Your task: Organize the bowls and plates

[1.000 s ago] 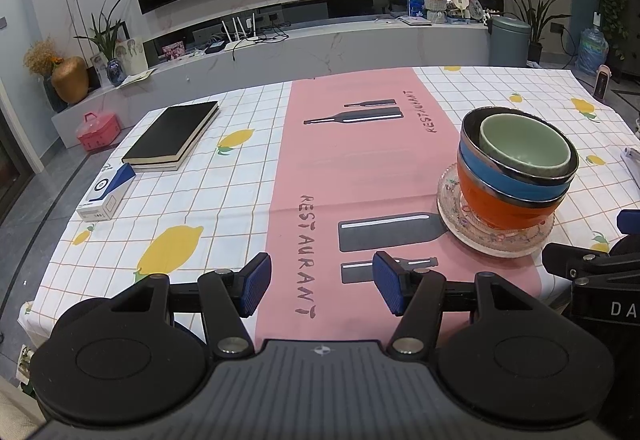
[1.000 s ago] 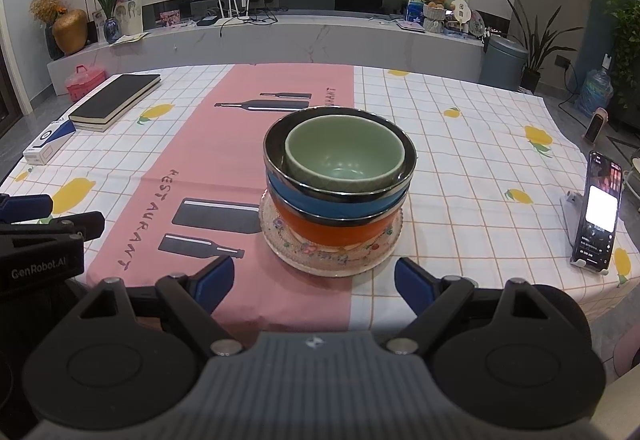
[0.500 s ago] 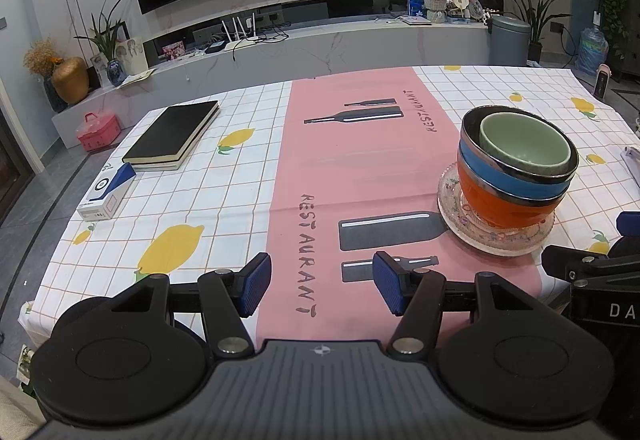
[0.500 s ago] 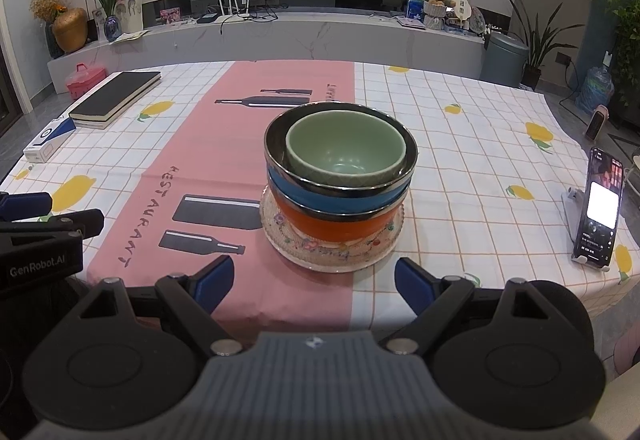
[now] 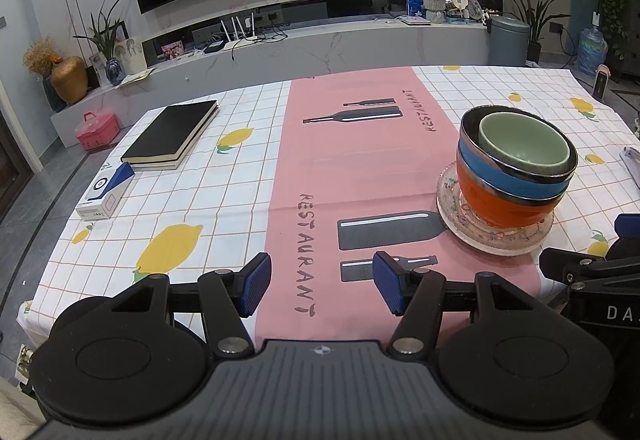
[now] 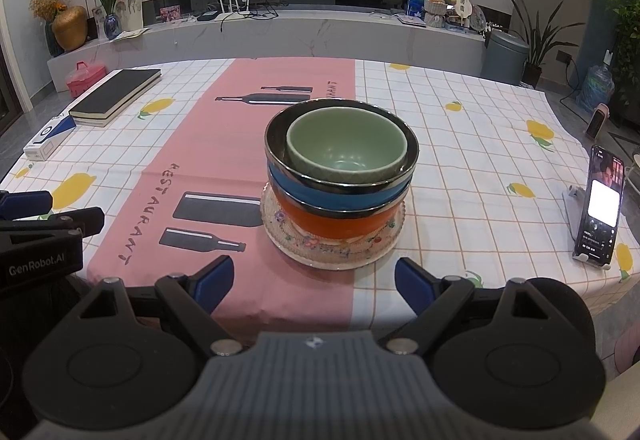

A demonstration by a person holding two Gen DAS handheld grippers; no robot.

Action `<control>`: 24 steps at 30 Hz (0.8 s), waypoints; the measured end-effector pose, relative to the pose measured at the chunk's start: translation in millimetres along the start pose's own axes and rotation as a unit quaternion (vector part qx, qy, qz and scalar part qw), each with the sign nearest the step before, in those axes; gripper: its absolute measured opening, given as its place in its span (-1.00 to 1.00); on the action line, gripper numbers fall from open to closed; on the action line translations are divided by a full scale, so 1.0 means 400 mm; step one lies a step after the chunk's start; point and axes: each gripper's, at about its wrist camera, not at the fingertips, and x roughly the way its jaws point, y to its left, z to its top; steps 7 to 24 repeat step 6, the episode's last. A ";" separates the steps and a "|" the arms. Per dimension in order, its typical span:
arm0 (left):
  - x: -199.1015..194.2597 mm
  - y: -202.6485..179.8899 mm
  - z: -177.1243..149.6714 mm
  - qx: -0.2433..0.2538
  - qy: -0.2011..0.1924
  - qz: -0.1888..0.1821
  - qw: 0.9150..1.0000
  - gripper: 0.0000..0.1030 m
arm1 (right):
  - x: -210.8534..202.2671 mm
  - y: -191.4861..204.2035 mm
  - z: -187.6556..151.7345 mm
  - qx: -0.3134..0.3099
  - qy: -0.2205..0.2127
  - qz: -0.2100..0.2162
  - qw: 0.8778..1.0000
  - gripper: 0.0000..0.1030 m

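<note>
Sitting crooked in the blue bowl (image 6: 340, 192), the green bowl (image 6: 346, 146) is looking ready to slip if bumped; both tongs, left (image 5: 320, 288) and right (image 6: 314, 282), are hanging wide and empty.

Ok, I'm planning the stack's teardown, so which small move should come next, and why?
Probably ease the right gripper forward and up toward the green bowl. That bowl sits topmost, nested inside the blue bowl and orange bowl on the patterned plate, and the open, empty jaws already face the stack.
</note>
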 end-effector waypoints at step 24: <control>0.003 0.004 -0.008 -0.007 -0.002 0.001 1.000 0.34 | 0.006 -0.002 -0.003 0.001 0.004 0.001 1.000 0.67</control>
